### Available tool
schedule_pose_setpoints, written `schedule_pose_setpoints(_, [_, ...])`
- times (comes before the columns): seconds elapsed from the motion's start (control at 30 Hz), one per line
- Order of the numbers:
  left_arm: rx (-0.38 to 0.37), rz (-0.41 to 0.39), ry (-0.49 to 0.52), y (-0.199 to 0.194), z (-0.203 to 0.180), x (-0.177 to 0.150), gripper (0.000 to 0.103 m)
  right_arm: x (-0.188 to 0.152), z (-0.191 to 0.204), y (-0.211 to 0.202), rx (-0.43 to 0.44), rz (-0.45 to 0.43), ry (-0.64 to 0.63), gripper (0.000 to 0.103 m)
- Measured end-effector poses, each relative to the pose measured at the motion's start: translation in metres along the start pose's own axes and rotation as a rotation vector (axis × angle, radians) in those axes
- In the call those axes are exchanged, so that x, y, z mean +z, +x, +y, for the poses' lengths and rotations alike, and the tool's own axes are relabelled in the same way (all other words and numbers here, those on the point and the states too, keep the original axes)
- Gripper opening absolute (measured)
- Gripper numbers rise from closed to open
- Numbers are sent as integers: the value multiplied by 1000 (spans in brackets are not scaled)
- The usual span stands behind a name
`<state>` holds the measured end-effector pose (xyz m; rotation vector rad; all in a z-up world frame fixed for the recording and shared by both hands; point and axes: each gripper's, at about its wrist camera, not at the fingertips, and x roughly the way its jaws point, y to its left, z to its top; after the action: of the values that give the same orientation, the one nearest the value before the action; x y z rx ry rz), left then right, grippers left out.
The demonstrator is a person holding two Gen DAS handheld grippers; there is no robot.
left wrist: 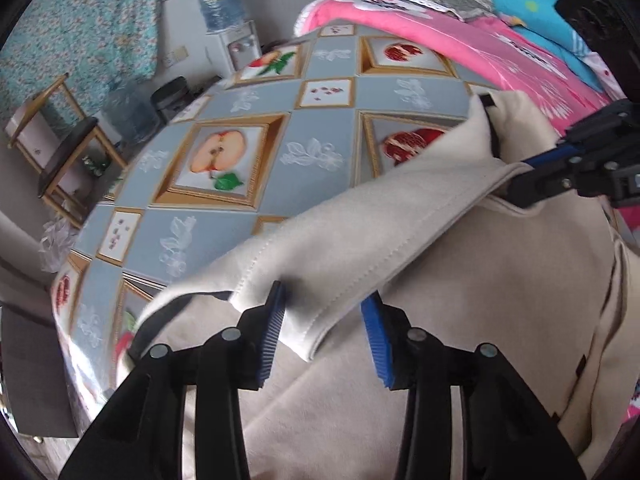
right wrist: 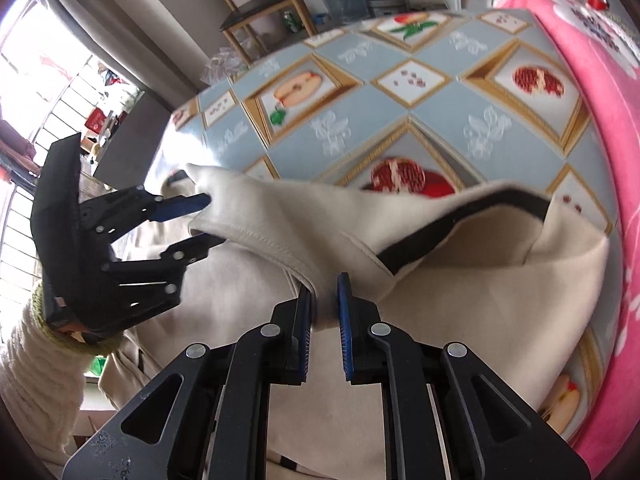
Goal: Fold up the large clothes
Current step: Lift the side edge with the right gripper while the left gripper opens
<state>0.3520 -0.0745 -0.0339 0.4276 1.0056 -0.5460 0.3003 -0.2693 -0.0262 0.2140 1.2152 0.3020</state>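
Note:
A large cream garment (left wrist: 440, 280) with black trim lies on the table, its top layer lifted and folded over along a stitched hem. My left gripper (left wrist: 324, 300) stands open, and the hem's corner hangs loosely between its blue pads. In the right wrist view the left gripper (right wrist: 206, 222) shows at the left, jaws apart around the cloth's edge. My right gripper (right wrist: 324, 284) is shut on the garment (right wrist: 460, 280), pinching the hem between its pads. From the left wrist view the right gripper (left wrist: 516, 180) holds the same hem further right.
The table wears a grey-blue tablecloth (left wrist: 312, 112) printed with fruit. A pink blanket (left wrist: 440, 40) is piled along its far right side. A water dispenser (left wrist: 236, 44) and a wooden chair (left wrist: 64, 140) stand beyond the table. A person's cream sleeve (right wrist: 40, 360) is behind the left gripper.

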Motion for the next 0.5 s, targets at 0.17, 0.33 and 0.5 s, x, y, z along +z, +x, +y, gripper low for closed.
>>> schedule_pose_setpoints(0.17, [26,-6,69,3,-21,-9,50,-13,-1,16,-82,32,-20,16])
schedule_pose_setpoints(0.33, [27,-35,79,-5,-24,-14,50,-23,15,-20,-159,-71,-110,52])
schedule_pose_setpoints(0.5, [4,-51,88,-10,-23,-16,50,-8,25,-73,-79,-227,-137,53])
